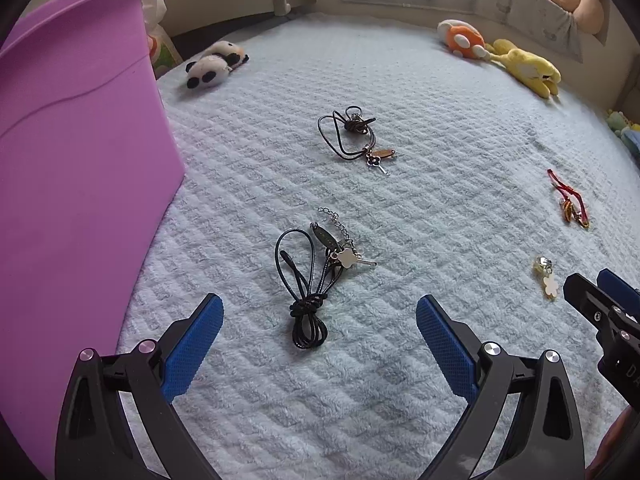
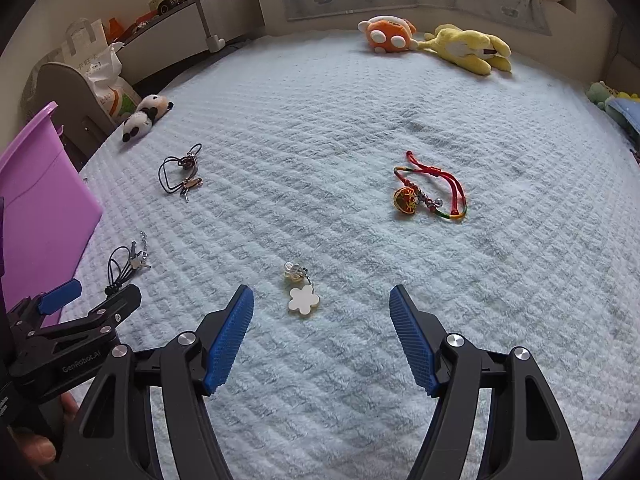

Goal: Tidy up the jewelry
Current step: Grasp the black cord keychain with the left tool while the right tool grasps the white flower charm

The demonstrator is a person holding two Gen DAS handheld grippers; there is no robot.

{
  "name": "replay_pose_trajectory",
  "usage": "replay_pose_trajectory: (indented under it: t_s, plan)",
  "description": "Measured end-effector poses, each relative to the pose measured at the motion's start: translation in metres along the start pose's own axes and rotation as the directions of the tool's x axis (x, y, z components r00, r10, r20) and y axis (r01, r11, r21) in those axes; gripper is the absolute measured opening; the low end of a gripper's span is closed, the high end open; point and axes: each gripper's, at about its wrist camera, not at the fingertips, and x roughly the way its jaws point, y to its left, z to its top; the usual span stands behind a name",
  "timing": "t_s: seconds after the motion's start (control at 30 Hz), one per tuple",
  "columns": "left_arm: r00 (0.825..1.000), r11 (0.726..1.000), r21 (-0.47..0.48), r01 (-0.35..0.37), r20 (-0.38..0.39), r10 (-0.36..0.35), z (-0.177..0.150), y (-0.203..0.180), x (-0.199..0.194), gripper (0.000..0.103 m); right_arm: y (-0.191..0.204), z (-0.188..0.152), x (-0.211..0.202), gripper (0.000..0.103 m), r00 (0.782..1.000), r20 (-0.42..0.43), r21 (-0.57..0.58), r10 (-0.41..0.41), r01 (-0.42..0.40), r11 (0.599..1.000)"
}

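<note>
A black cord necklace with a flower charm lies on the pale blanket just ahead of my open left gripper; it also shows in the right wrist view. A second black cord necklace lies farther off. A white flower earring lies just ahead of my open right gripper, nearer its left finger. A red braided bracelet lies farther right. Both grippers are empty.
A purple bin stands at the left on the blanket. A panda plush, an orange plush and a yellow plush lie along the far edge. A shelf and bags stand beyond the bed at left.
</note>
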Motion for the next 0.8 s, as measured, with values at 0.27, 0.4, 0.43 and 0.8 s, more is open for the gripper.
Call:
replay_pose_trajectory:
  t_s: [0.27,0.4,0.43,0.8]
  plan:
    - [1.0,1.0,-0.018,-0.003,0.006,0.003,0.0,0.0,0.015,0.095,0.007,0.004,0.018,0.067,1.0,0.027,-0.05,-0.014,0.016,0.999]
    - [1.0,1.0,-0.026,-0.001,0.006,0.001,0.0,0.0,0.021,0.095,0.008,0.005,0.027,0.067,1.0,0.026,-0.069,-0.014,0.016,0.997]
    - [1.0,1.0,-0.025,-0.001,0.01,0.001,0.0,0.0,0.021,0.095,0.008,0.004,0.028,0.066,1.0,0.025,-0.069,-0.014,0.016,0.997]
    - [0.999,1.0,-0.002,0.0,0.044,0.0,0.003,-0.004,0.026,0.095,0.012,0.001,0.035,0.06,0.999,0.026,-0.103,-0.03,0.032,0.994]
